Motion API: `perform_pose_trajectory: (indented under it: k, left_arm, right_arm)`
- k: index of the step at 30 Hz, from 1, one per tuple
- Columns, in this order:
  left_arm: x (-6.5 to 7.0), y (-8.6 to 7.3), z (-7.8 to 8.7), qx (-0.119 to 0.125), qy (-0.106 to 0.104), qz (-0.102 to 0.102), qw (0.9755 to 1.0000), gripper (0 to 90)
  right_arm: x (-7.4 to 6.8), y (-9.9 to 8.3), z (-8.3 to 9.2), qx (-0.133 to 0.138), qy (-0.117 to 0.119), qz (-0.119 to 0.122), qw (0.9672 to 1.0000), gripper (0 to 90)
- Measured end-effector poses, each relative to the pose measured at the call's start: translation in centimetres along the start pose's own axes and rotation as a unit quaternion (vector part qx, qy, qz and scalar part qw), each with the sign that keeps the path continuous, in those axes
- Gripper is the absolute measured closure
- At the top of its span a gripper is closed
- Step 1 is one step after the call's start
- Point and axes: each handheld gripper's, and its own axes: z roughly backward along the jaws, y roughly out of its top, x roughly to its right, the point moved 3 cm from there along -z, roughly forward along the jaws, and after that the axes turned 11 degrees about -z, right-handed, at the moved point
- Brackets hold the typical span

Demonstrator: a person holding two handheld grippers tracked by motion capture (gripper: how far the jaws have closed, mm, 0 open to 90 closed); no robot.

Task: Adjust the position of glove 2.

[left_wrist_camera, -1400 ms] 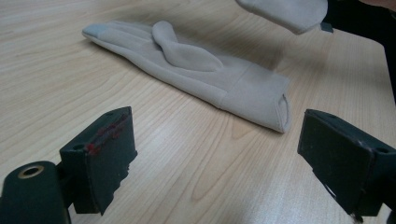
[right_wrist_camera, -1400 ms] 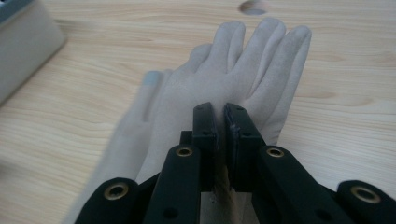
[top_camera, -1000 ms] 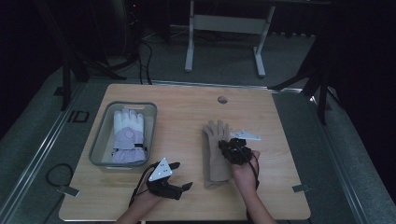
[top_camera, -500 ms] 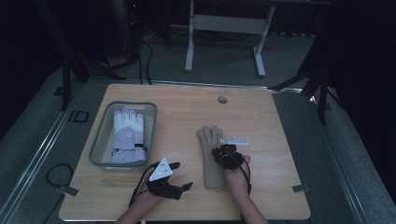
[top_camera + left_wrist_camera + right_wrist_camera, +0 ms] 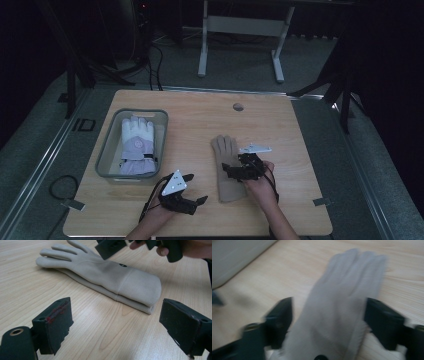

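Right tool (image 5: 234,171) shifted over beige glove (image 5: 226,150).

Left gripper (image 5: 192,188): black, blocky jaws, red scuffs, grey triangular plate, black cable; right gripper (image 5: 235,170): black, grey plate

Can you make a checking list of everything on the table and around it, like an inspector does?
Surface: wooden table, with a small round mark near the far edge.
Job's things: beige glove lying flat on the table; white and lilac glove lying in the grey bin.
Clutter: nothing seen.
Tongs: left tongs open, holding nothing, aimed at the beige glove's cuff; right tongs open, one jaw on each side of the beige glove.
Cables: black cable trailing from the left tongs; another cable on the floor.
Surroundings: dark room, grey carpet, white stand legs behind the table.
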Motion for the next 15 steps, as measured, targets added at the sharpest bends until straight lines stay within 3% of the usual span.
perform_pose_trajectory:
  k: [1,2,4,6,7,8,12,13,15]
  left_arm:
    - [0.0,0.0,0.0,0.000,0.000,0.000,1.0000,11.3]
    - [0.1,0.0,-0.2,-0.004,-0.005,0.000,1.0000,11.3]
    - [0.2,0.1,-0.2,-0.012,-0.006,0.003,0.9999,11.3]
    - [0.3,0.2,-0.3,-0.015,-0.007,0.005,0.9999,11.3]
    - [0.2,0.2,-0.2,-0.016,-0.008,0.006,0.9998,11.3]
    - [0.2,0.4,-0.2,-0.016,-0.010,0.010,0.9998,11.3]
    - [0.2,0.5,-0.2,-0.020,-0.012,0.011,0.9997,11.3]
    - [0.2,0.5,-0.3,-0.021,-0.014,0.011,0.9996,11.3]
    - [0.3,0.5,-0.5,-0.028,-0.020,0.012,0.9993,11.3]
  right_arm:
    - [0.0,0.0,0.0,0.000,0.000,0.000,1.0000,18.5]
    - [0.3,-0.1,0.1,-0.008,0.029,0.011,0.9995,14.6]
    - [0.7,-0.2,0.4,-0.019,0.062,0.000,0.9979,13.6]
    - [0.8,-0.3,0.6,-0.015,0.074,-0.003,0.9972,13.6]
    - [1.0,-0.3,0.8,-0.008,0.074,0.005,0.9972,13.5]
    - [1.2,-0.4,1.2,-0.008,0.066,0.030,0.9973,13.4]
    - [1.5,-0.4,1.6,-0.004,0.062,0.048,0.9969,13.9]
    - [2.4,-0.2,2.0,-0.015,0.067,0.069,0.9953,14.9]
    - [2.7,0.0,2.3,-0.002,0.080,0.084,0.9933,15.1]
